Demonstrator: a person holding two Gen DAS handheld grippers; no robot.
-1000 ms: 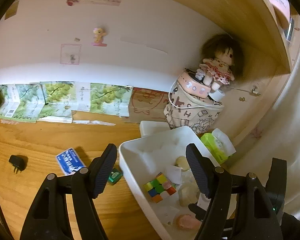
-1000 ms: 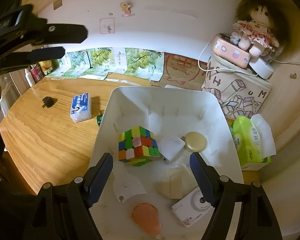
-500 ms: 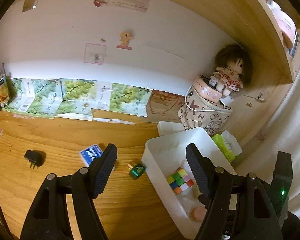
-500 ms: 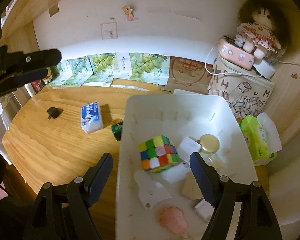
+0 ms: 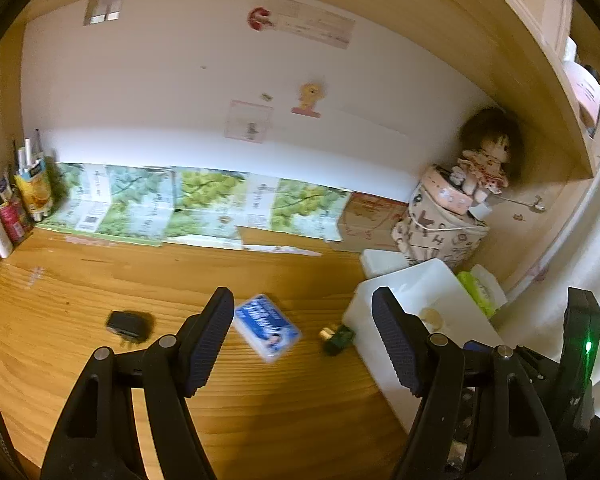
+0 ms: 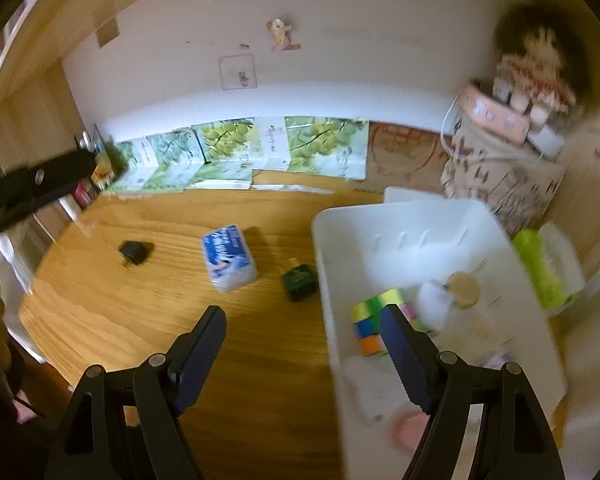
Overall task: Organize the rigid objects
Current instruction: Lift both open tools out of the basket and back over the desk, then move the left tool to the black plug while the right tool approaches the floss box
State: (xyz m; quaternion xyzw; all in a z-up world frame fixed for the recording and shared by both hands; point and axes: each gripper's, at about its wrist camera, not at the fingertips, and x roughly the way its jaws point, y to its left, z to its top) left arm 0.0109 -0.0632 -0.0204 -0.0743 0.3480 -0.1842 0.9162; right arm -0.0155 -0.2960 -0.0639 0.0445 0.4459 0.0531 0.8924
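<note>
Both claws, left (image 5: 303,346) and right (image 6: 302,354), gape empty; blue packet (image 6: 229,257) on tabletop (image 6: 140,312): probably light, slightly squashy, best pinched across short sides.

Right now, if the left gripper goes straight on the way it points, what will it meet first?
Most likely the blue-and-white packet lying on the wooden desk. It shows between the open left gripper, nearer its left finger. Depth is unclear in this blurred fisheye view, so it might meet bare desk first.
</note>
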